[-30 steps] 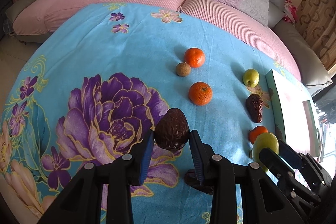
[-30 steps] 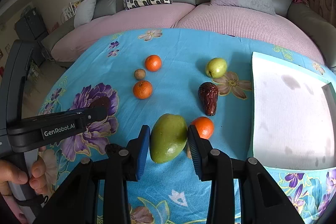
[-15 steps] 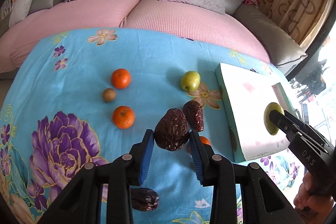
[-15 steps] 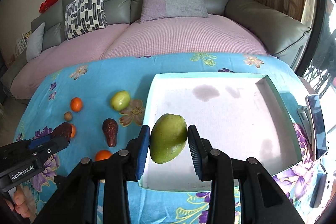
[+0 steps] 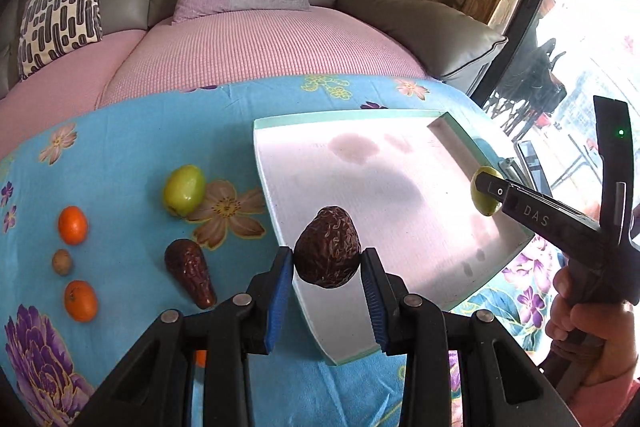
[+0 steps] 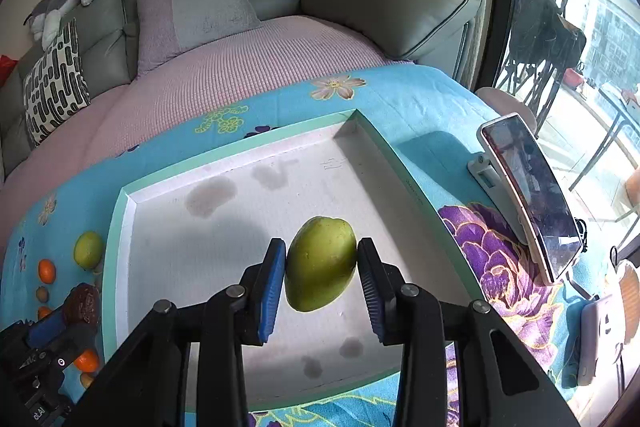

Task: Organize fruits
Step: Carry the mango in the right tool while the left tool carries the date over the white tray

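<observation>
both grippers have swung over the tray (image 6: 120,227), right gripper (image 6: 321,277) clamping the mango (image 6: 320,263), left gripper (image 5: 326,267) the brown fruit (image 5: 327,247).

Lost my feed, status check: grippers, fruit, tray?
Left gripper shut on wrinkled brown fruit. Right gripper shut on green mango, over the tray. Tray holds no fruit; nothing blocking.

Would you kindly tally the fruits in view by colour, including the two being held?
Orange: 3 (far orange, near orange, half-hidden orange)
Green: 2 (green fruit on the cloth, green mango in the right gripper)
Dark brown: 2 (wrinkled fruit in the left gripper, long fruit)
Light brown: 1 (small round fruit)
Total: 8 in view
</observation>
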Action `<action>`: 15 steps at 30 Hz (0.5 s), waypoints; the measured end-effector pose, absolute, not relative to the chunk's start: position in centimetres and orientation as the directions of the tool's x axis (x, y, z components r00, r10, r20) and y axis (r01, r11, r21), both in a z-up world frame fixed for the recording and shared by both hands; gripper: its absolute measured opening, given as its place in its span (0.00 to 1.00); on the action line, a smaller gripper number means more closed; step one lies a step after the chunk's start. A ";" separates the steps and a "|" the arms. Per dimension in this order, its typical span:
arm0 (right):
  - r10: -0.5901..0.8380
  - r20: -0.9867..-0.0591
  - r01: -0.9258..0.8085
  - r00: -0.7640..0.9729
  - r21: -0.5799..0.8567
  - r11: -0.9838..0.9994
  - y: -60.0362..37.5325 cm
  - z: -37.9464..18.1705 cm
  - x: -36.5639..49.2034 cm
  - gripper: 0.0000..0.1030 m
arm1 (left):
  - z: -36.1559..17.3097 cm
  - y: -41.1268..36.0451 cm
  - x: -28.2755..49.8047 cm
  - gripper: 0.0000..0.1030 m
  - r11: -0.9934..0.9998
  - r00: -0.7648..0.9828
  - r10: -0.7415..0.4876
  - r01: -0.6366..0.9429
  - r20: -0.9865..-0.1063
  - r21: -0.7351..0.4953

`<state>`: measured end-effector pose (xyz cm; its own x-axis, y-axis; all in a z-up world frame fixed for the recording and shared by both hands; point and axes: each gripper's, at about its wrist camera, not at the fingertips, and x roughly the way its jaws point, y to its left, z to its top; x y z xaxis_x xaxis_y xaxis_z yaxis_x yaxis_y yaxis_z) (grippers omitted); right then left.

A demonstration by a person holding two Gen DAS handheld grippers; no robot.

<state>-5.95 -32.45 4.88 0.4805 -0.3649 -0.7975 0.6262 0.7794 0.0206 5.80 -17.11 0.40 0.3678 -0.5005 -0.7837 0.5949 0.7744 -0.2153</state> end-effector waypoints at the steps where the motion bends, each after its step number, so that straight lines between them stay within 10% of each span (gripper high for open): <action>1: -0.367 -0.799 0.631 0.475 0.019 0.776 -32.8 4.7 -6.0 0.38 | 0.2 -17.6 5.5 0.36 0.765 0.364 -0.506 0.609 -0.782 -0.212; 15: -0.368 -0.831 0.638 0.416 -0.021 0.769 -33.2 3.1 -6.1 0.38 | -3.2 -20.1 4.3 0.36 0.737 0.318 -0.474 0.654 -0.821 -0.172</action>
